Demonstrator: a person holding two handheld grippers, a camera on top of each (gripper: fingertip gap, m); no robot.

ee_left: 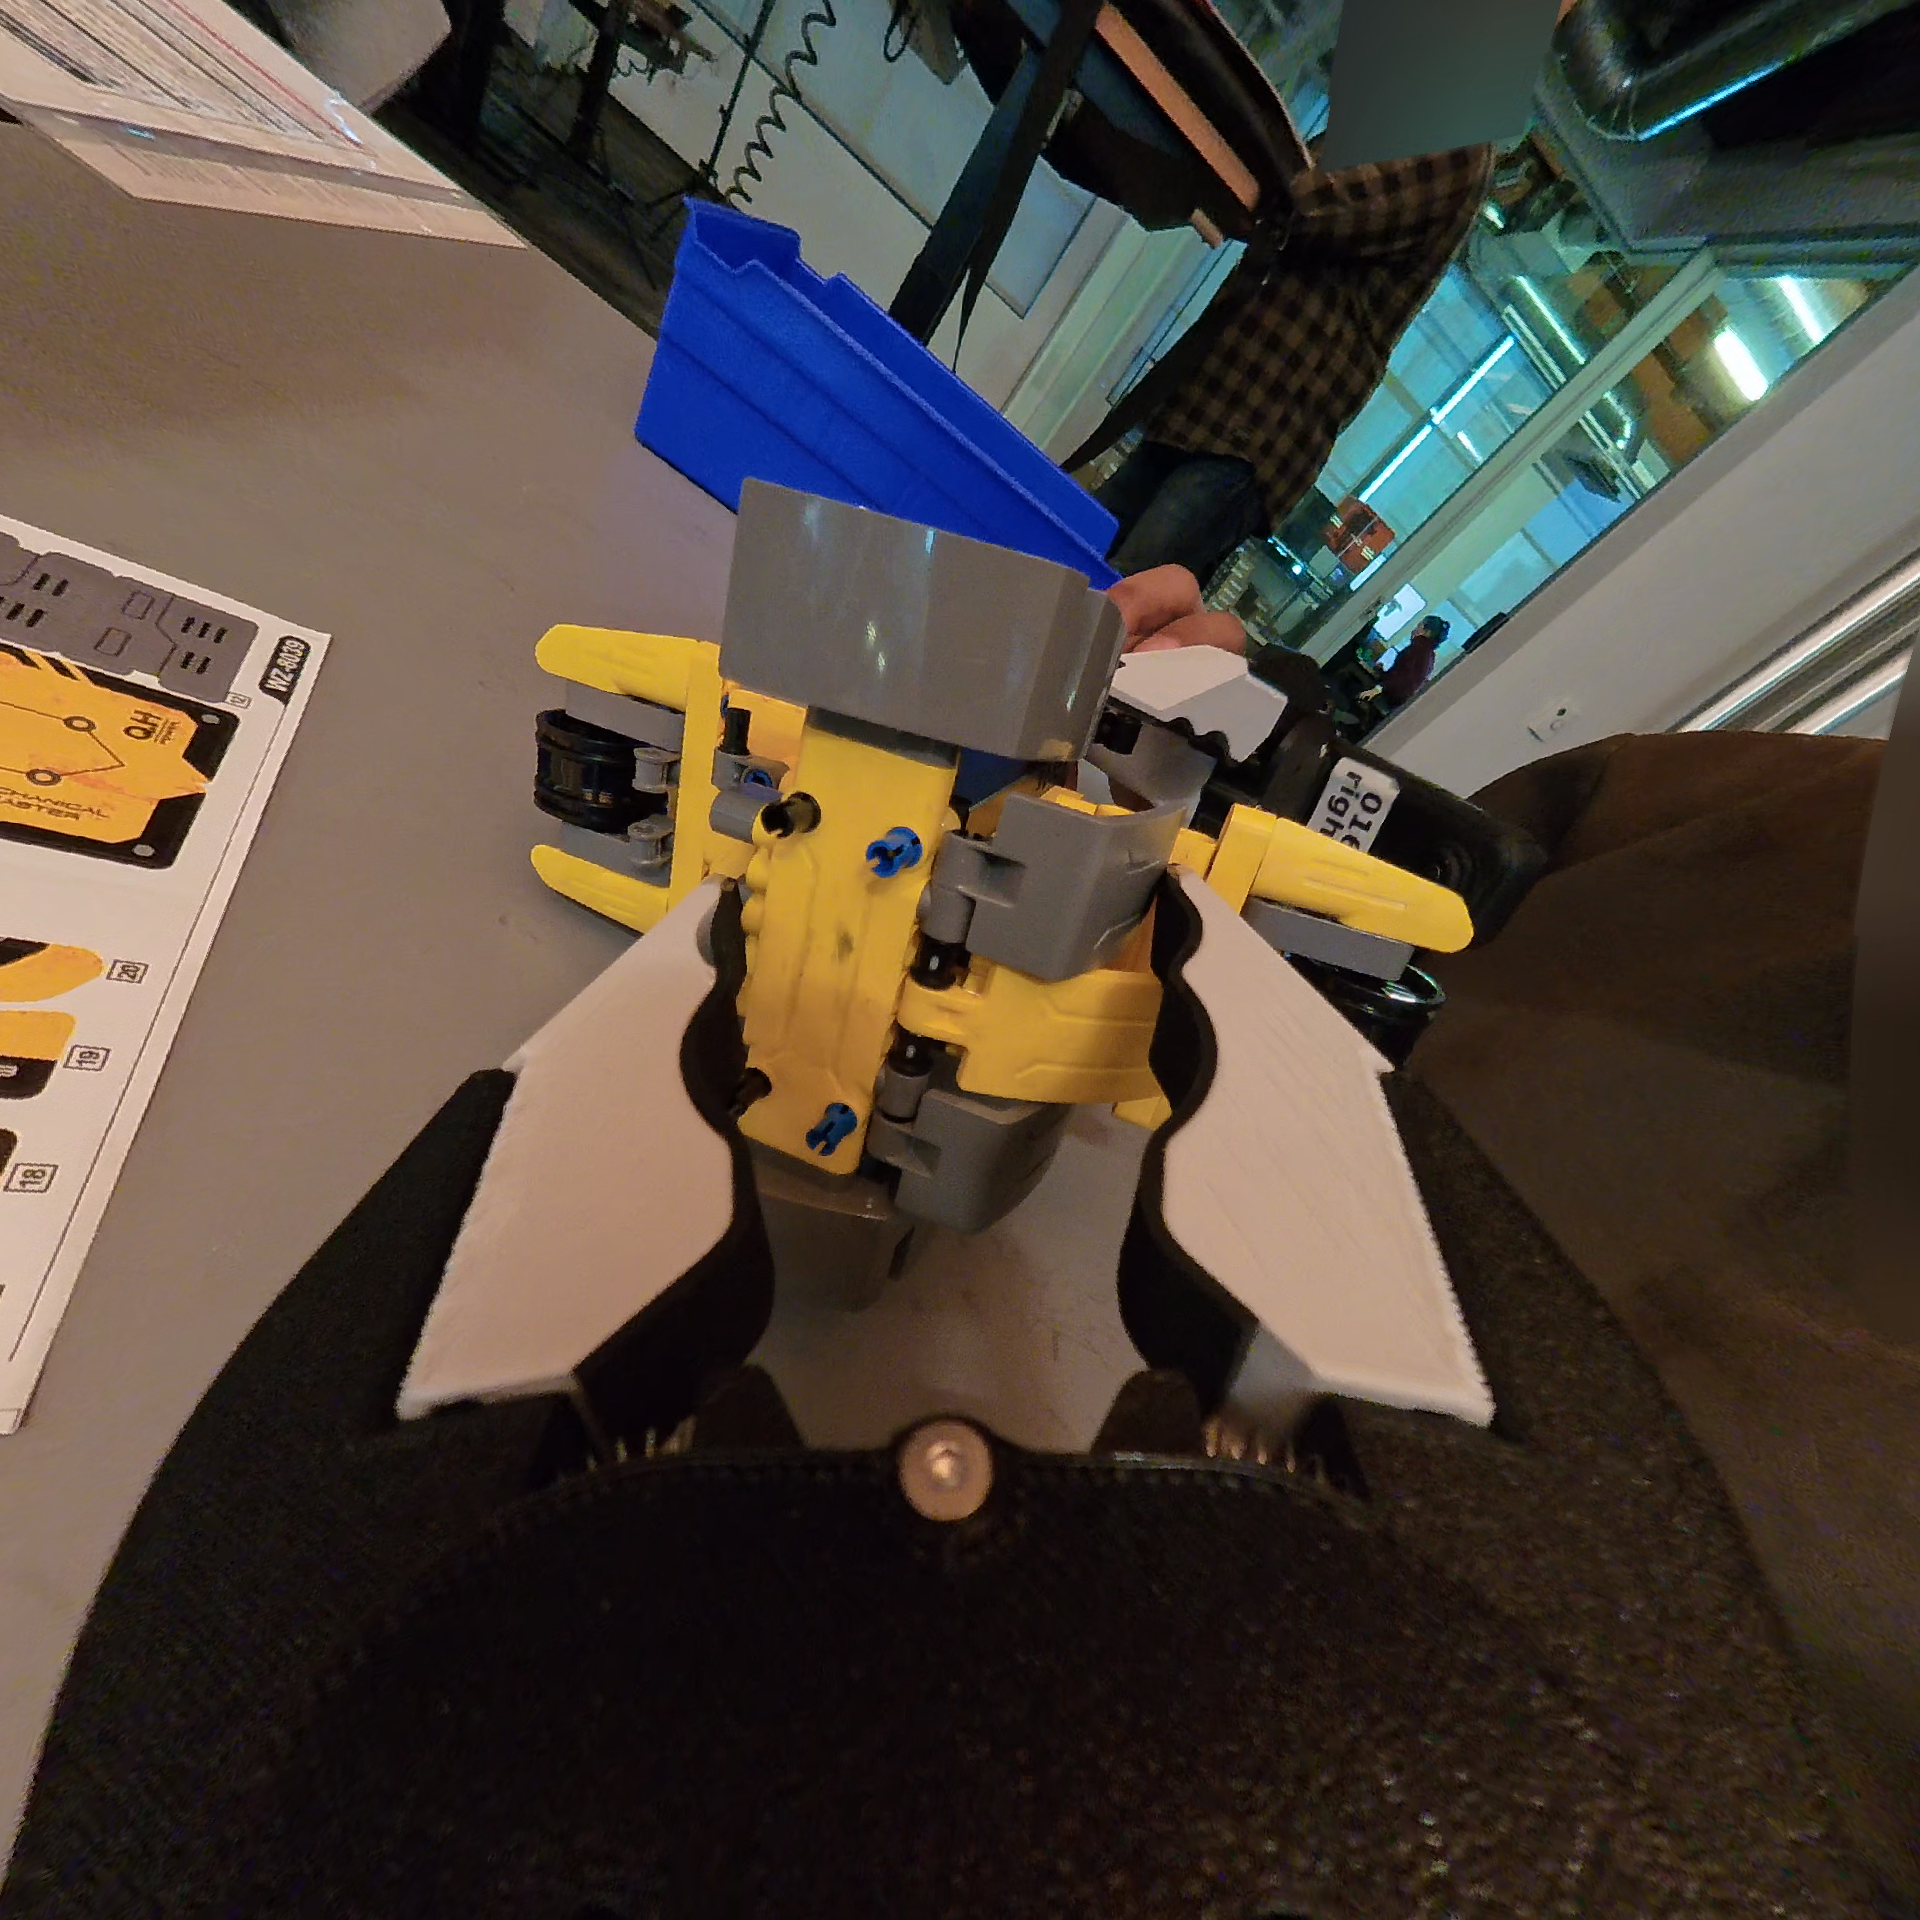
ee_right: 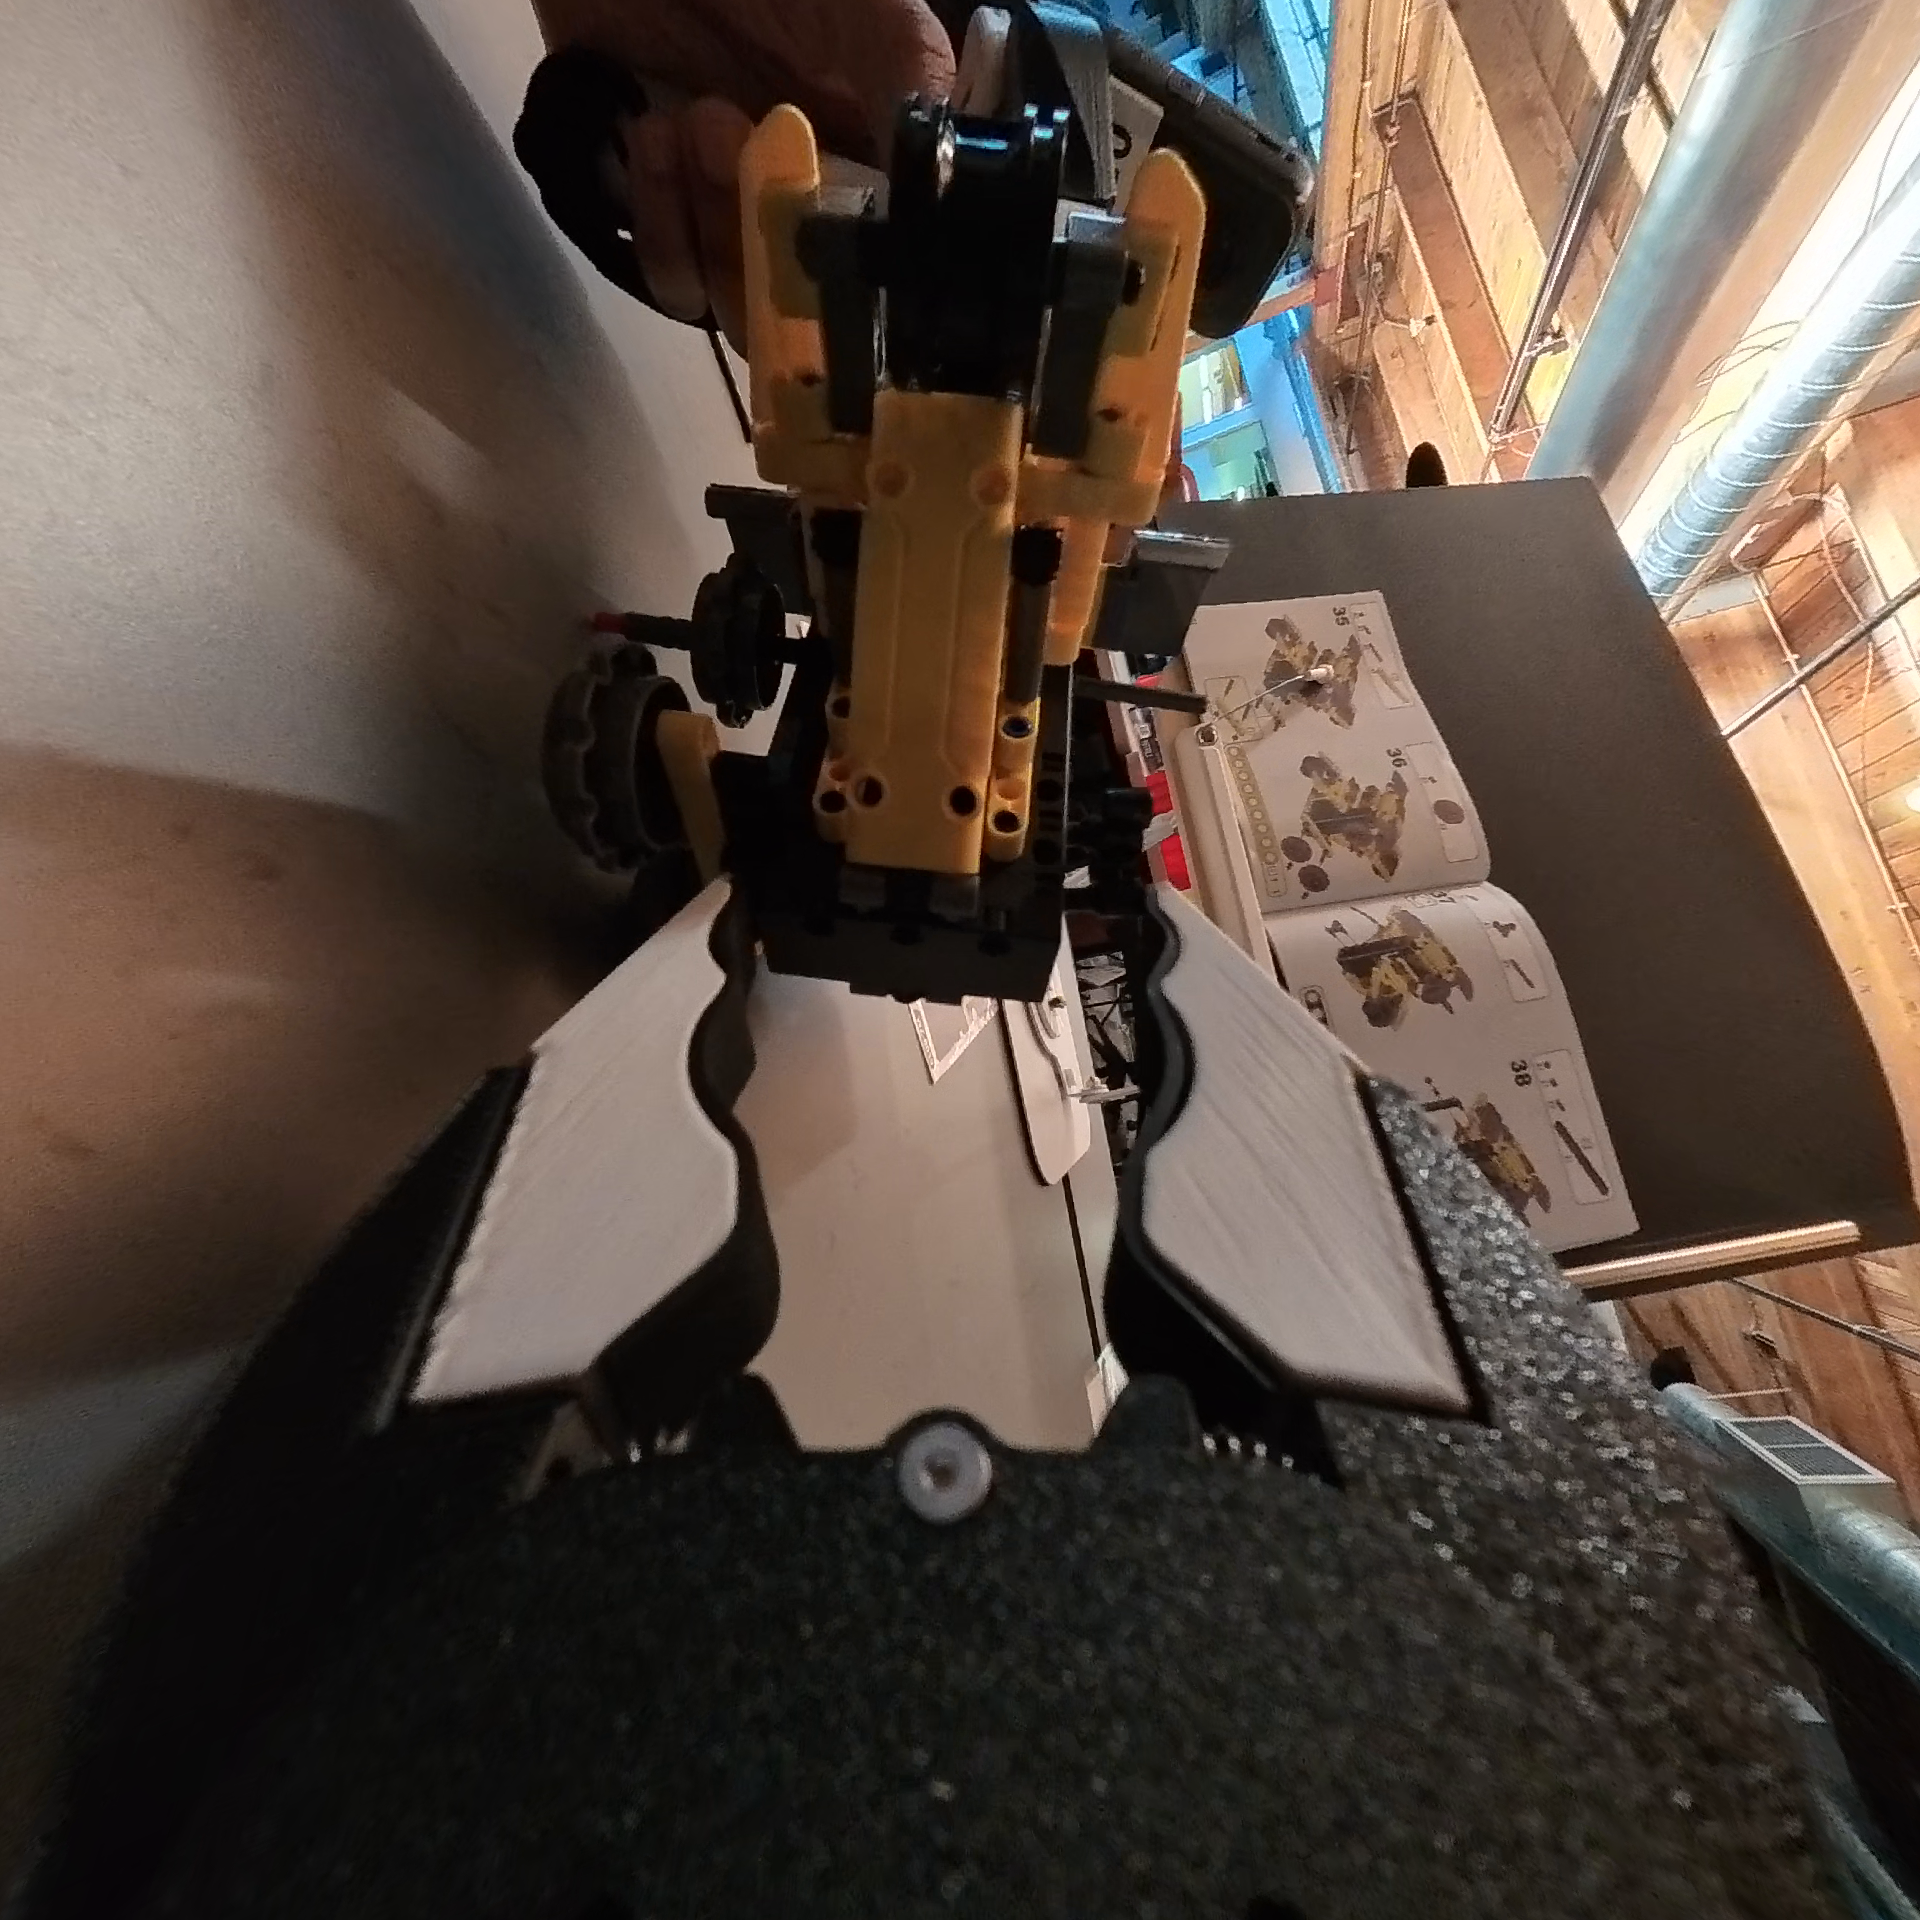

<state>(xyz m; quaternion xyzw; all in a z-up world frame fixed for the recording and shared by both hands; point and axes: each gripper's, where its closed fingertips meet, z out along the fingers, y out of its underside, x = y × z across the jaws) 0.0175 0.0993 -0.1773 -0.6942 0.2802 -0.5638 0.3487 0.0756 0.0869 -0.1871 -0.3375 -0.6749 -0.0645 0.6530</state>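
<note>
Nearest us, our left tool (ee_left: 945, 894) is closed to a middling width on the model (ee_left: 821, 935), a yellow and grey brick build with blue pins; both pads press its sides, so it sits gripped between the fingers, just above the grey worktop (ee_left: 364, 468). Our right tool (ee_right: 940, 899) has the model's black end between its fingertips. One pad touches that end, but we cannot tell whether the other pad meets it, so we cannot say if this tool clamps it or only brackets it. Beyond the left tool's tips, a wheel and yellow prongs stick out to the left of the model. A sticker sheet (ee_left: 135, 831) lies flat on the worktop, well off to that tool's left. Past the model stands a blue bin (ee_left: 831, 384), and behind it a person in a checked shirt (ee_left: 1330, 343). To the right of the right tool's tips, an open booklet (ee_right: 1351, 810) of build pictures lies on a dark surface.
</note>
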